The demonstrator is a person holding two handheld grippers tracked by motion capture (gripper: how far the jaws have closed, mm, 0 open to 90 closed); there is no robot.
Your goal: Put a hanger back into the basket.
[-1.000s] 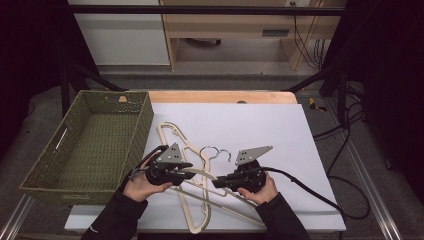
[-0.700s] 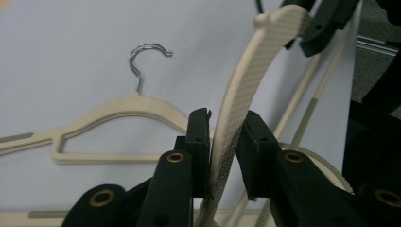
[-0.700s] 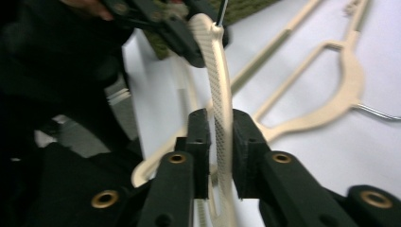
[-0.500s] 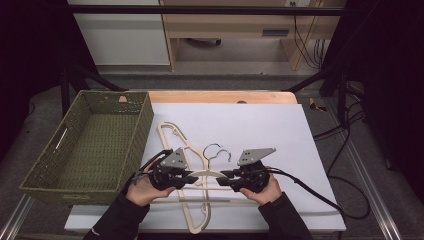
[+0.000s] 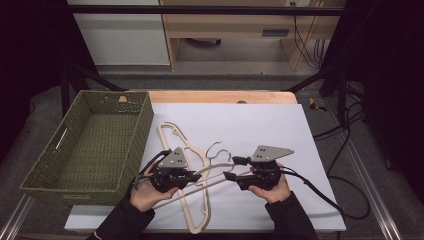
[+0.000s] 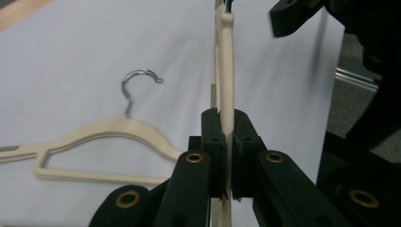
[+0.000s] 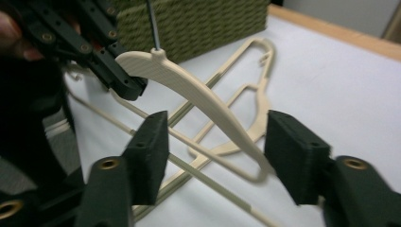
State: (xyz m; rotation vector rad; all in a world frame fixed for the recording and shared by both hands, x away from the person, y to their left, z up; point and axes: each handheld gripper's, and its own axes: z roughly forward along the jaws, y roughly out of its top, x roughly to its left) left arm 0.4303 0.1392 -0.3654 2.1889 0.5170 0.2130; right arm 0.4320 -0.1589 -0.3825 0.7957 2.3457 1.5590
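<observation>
Cream hanger [image 5: 210, 172] raised, second hanger [image 5: 172, 137] flat beneath

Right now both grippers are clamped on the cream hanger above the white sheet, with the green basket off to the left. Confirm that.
Not quite: the left gripper is clamped on the cream hanger, but the right gripper is not. Its jaws have just been opening, and the right gripper view shows its pads standing apart on either side of the hanger's arm. The green basket does sit to the left of the white sheet.

hanger [image 6: 227, 71]: cream | basket [image 5: 90, 145]: green woven | sheet [image 5: 260, 125]: white | fingers [image 7: 151, 151]: black
</observation>
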